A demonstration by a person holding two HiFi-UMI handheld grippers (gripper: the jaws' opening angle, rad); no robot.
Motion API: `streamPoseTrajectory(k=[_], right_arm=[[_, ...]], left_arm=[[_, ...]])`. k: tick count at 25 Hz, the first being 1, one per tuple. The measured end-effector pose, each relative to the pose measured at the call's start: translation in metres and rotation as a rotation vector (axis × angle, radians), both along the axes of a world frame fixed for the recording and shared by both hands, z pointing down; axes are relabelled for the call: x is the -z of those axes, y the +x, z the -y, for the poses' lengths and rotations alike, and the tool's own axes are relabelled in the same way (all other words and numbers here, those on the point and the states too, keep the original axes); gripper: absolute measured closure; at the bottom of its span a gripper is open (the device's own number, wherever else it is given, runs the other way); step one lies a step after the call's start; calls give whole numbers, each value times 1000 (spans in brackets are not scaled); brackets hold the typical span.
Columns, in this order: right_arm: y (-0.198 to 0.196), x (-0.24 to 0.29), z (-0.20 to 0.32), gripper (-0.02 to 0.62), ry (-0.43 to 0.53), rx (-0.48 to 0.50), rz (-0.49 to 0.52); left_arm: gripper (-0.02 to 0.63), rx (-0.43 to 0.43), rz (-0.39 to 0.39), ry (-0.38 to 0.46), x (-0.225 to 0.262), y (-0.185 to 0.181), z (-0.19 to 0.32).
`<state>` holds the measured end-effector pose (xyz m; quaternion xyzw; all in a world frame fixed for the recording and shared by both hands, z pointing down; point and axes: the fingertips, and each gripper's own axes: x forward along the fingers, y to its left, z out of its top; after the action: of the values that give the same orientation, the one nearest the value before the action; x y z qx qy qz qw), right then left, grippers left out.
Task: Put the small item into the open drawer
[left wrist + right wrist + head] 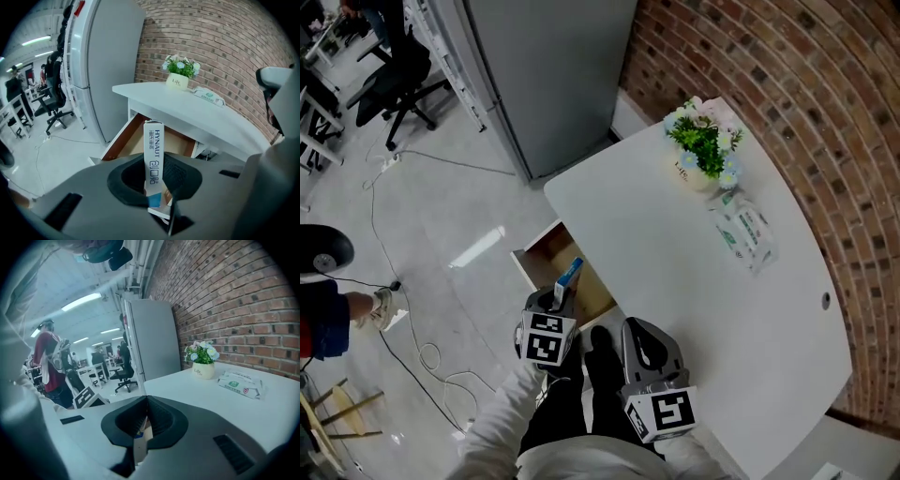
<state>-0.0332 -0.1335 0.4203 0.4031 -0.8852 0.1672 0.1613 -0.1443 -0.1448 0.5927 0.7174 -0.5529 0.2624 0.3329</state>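
- Two grippers show: the left gripper clamps a slim box upright, just above the open drawer, probably so it drops in end-first.
- Empty, jaws together, the right gripper hangs beside the drawer, seemingly kept clear.

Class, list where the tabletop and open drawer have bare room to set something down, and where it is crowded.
Bare: the tabletop from the wipes pack to the near edge, and the strip left of the flower pot. The drawer floor shows bare wood where visible. Crowded: the far corner, where pot and wipes sit close.
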Motion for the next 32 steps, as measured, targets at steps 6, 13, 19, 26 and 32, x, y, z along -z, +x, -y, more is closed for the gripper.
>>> streamPoseTrajectory(k=[6,13,19,26,32], right_arm=[[1,-11,-5,569,15,-85,-25],[13,-20,-3,569,13,-188,-49],[21,-31,-5,569,-2,-238,-70],[25,-33,-4,569,-5,-283,-74],[26,-39,-9,569,-19,-300,-83]], left_arm=[[531,-117,-9,-43,-38,14,-1],[531,-248,28,-117,-75,28,6],[531,-324,38,-155,-101,44,6],[531,-415,104,-186,-123,53,7],[531,-475,181,-230,-154,56,3]])
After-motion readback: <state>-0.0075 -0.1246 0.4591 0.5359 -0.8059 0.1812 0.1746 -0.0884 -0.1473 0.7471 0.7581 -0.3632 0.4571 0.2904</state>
